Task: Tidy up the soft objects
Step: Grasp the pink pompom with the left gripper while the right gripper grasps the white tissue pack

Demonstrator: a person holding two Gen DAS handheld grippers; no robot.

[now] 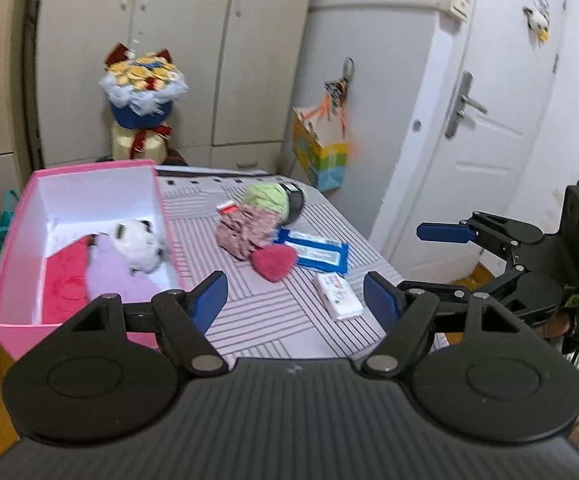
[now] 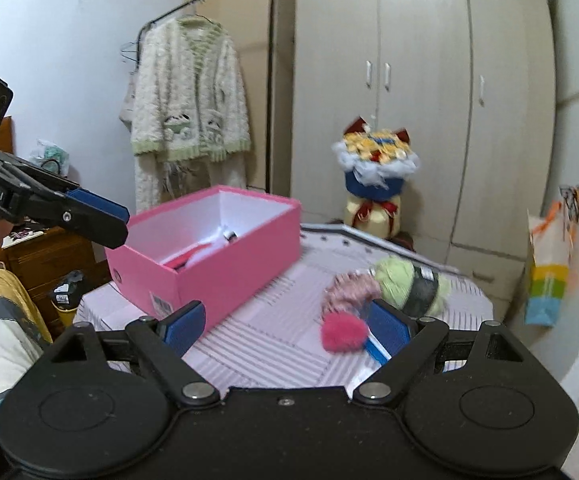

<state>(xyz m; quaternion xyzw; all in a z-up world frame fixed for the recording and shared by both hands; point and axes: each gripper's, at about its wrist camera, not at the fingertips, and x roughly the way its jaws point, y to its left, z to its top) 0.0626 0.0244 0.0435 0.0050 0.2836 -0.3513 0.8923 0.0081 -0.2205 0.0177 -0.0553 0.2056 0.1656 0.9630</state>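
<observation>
Left wrist view: pink box (image 1: 89,172) already holds a plush panda (image 1: 139,246); left gripper (image 1: 295,300) and right gripper (image 2: 285,326) both released, empty; pink fluffy heart (image 1: 275,262), floral cloth (image 1: 245,230) and green yarn ball (image 1: 267,196) remain on the table (image 1: 273,320); next, judged: grasp the heart.

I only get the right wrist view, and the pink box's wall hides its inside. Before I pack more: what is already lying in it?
Observer: From the left wrist view, a white plush toy lies in the pink box, on a lilac soft piece and beside a red cloth.
Operator: Anything flat around the pink pompom?
Observer: A blue-edged packet lies flat, touching the pink pompom.
Operator: Anything else nearby?
Observer: A small white pack lies apart from both, closer to you.
</observation>
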